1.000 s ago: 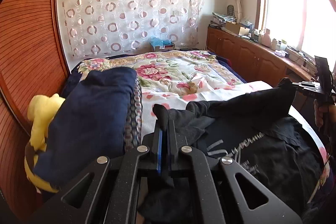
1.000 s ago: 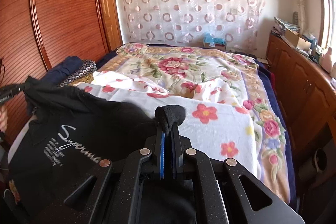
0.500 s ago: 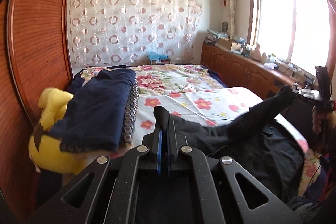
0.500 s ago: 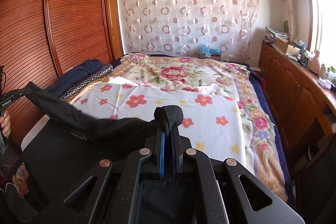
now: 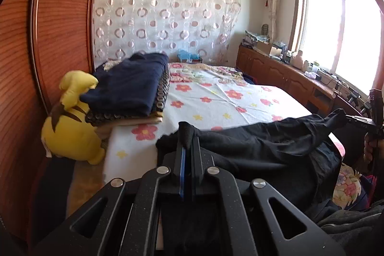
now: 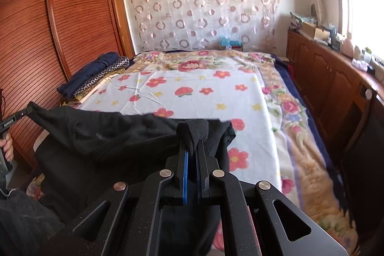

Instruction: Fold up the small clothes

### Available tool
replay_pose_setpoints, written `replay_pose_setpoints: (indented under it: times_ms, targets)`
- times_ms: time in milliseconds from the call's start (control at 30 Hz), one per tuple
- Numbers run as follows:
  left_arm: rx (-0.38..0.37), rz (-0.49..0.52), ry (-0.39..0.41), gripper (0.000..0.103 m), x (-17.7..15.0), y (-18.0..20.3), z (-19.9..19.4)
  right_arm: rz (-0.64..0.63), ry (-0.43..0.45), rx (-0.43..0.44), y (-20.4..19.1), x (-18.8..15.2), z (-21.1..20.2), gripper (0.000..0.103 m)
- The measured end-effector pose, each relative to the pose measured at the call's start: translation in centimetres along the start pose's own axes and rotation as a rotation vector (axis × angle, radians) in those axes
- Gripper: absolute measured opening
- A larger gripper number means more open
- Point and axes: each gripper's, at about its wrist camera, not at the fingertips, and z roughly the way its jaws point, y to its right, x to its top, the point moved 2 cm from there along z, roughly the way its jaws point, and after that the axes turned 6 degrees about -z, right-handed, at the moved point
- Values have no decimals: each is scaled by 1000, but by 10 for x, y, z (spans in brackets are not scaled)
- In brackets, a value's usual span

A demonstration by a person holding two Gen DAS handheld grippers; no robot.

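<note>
Both grippers have drawn back toward the foot of the bed, pulling the black garment (image 5: 276, 148) with them since the earlier frame.

Left to right: yellow plush toy (image 5: 69, 128) against the wardrobe; folded clothes stack (image 5: 134, 90) on the floral sheet (image 5: 216, 97); left gripper (image 5: 188, 136), jaws clamped on one garment corner; garment stretched between both tools, hanging over the bed edge; right gripper (image 6: 193, 138), jaws clamped on the other corner.
</note>
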Motion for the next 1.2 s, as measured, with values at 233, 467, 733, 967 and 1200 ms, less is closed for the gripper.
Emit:
replay_pose_setpoints:
  times_ms: [233,467,733,967,1200]
  targets:
    - [-24,34,-25,10,-5,0,-19,-54,-49,2,-12,-16,-22,5]
    - [-43,27,-54,37,-4,1,-1,-34,-72,-25,-11,-8,-19,10]
    - [18,59,-128,37,5,0,50,-26,-11,-81,1,3,-32,40]
    - [34,56,-220,37,5,-10,95,12,-70,-77,16,-2,26,45]
    - [96,44,-310,37,-7,-23,127,60,-137,-53,19,6,66,45]
